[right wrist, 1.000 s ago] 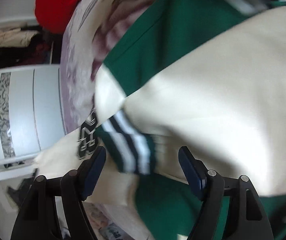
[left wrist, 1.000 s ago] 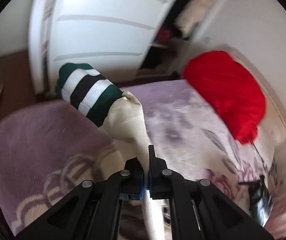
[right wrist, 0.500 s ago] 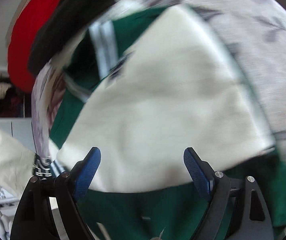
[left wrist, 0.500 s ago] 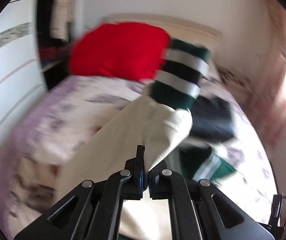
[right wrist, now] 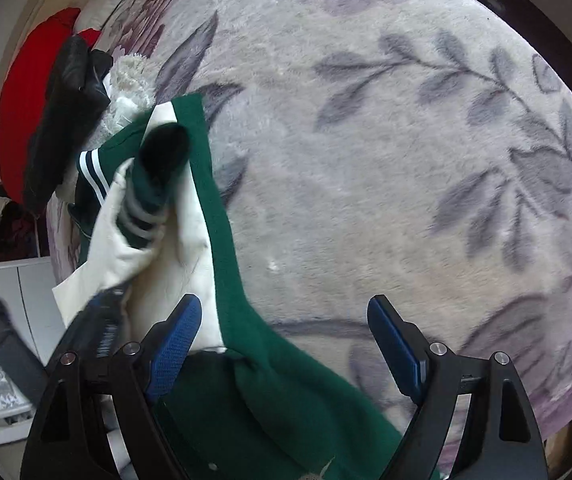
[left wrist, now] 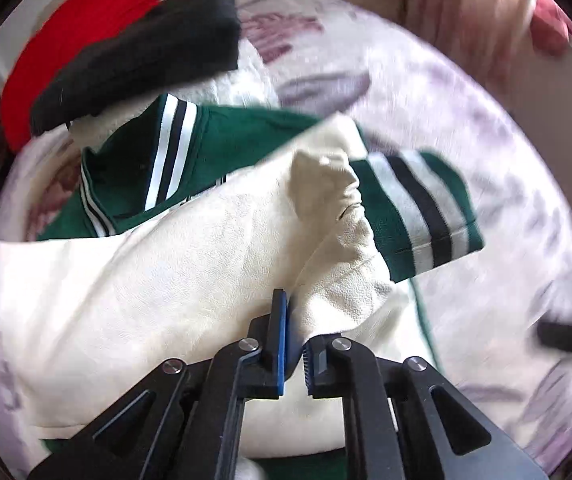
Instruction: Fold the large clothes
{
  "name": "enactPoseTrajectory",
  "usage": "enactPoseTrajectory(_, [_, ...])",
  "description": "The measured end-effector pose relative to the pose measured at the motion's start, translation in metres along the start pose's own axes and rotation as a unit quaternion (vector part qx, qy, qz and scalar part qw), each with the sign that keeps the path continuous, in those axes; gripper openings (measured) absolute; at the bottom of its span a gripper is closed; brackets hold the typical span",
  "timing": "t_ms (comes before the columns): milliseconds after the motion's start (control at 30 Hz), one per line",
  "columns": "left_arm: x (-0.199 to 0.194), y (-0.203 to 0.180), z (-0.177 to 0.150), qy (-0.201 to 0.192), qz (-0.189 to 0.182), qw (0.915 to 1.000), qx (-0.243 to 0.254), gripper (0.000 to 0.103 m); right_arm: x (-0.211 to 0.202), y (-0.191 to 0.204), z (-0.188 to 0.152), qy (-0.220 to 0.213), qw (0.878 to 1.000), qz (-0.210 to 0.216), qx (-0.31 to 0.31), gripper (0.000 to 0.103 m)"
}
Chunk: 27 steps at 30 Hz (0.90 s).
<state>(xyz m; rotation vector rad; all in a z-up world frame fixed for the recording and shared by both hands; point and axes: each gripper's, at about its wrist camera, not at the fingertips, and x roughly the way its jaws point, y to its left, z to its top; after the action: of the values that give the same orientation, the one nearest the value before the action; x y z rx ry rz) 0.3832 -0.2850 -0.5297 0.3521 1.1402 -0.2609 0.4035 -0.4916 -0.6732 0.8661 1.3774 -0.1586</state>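
Cream faux-leather sleeve (left wrist: 189, 264), ending in a green cuff (left wrist: 418, 208) banded white and black; part of a green varsity jacket (right wrist: 286, 392) lying on the bed. The left gripper (left wrist: 292, 336) has the sleeve pinched between its pressed-together jaws, just behind the cuff, which lies ahead and slightly right of the tips; the sleeve is draped across the green jacket body, whose striped collar (left wrist: 169, 152) shows further ahead and to the left. The right gripper (right wrist: 286, 340) has jaws spread wide with nothing pressed between them: its left pad sits over the jacket's green edge, its right pad over bare bedspread (right wrist: 406, 160). Judged step: laying the sleeve across the body as the first fold. To do it well, the left tongs should lower the cuff flat, inside the body's outline, before letting go, so the stiff cream material does not spring back or bunch; the free right tongs could press the green body to stop it sliding. Beyond the jacket, ahead-left of both tongs: a folded black garment (left wrist: 145, 52), then a red cushion (left wrist: 69, 36). Floral plush bedspread under all.
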Motion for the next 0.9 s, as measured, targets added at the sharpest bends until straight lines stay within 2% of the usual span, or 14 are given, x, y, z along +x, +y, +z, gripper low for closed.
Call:
enactPoseTrajectory(33, [-0.001,-0.001,-0.005,-0.002,0.000,1.0000,0.006,0.009,-0.004,-0.003,0.004,0.002,1.000,0.005,-0.002,0.087])
enactPoseTrajectory(100, [-0.010,0.002,-0.010,0.001,0.003,0.9999,0.012,0.024,-0.010,-0.006,0.010,0.004,1.000,0.016,-0.006,0.087])
enactPoseTrajectory(133, [-0.016,0.008,-0.012,0.004,-0.003,0.9999,0.010,0.052,-0.013,-0.004,0.015,0.003,1.000,0.021,-0.008,0.087])
enactPoseTrajectory(167, [-0.018,0.017,-0.015,0.008,-0.010,0.9999,0.002,0.086,-0.017,-0.002,0.020,0.001,1.000,0.028,-0.010,0.087])
enactPoseTrajectory(200, [-0.026,0.028,-0.021,0.010,-0.022,0.9996,-0.016,0.095,-0.019,0.002,0.026,0.001,0.999,0.038,-0.012,0.087])
enactPoseTrajectory(267, [-0.026,0.045,-0.029,0.015,-0.041,0.9978,-0.050,0.096,-0.017,0.015,0.039,0.005,0.998,0.062,-0.017,0.088])
enactPoseTrajectory(367, [-0.040,0.078,-0.050,0.025,-0.038,0.9943,-0.096,0.096,-0.003,0.042,0.054,0.012,0.995,0.089,-0.031,0.092])
enactPoseTrajectory(500, [-0.054,0.157,-0.068,0.017,0.020,0.9853,-0.169,0.096,0.048,0.081,0.064,0.062,0.993,0.084,-0.062,0.093])
enactPoseTrajectory(533, [-0.054,0.177,-0.069,0.014,0.037,0.9820,-0.185,0.096,0.062,0.089,0.063,0.083,0.990,0.089,-0.068,0.084])
enactPoseTrajectory(567, [-0.052,0.199,-0.069,0.011,0.056,0.9777,-0.202,0.096,0.075,0.101,0.059,0.099,0.988,0.096,-0.070,0.045])
enactPoseTrajectory(633, [-0.039,0.250,-0.066,0.003,0.101,0.9663,-0.237,0.096,0.072,0.119,0.051,0.073,0.991,0.067,-0.089,0.008])
enactPoseTrajectory(700, [-0.013,0.297,-0.060,0.011,0.130,0.9562,-0.262,0.096,0.059,0.135,0.041,0.051,0.991,0.094,-0.086,0.004])
enactPoseTrajectory(767, [0.031,0.343,-0.056,0.049,0.152,0.9460,-0.282,0.099,0.043,0.142,0.031,0.027,0.993,0.087,-0.075,0.004])
enactPoseTrajectory(900, [0.089,0.385,-0.054,0.075,0.079,0.9401,-0.323,0.099,0.048,0.136,0.026,0.005,0.999,0.009,-0.052,0.004])
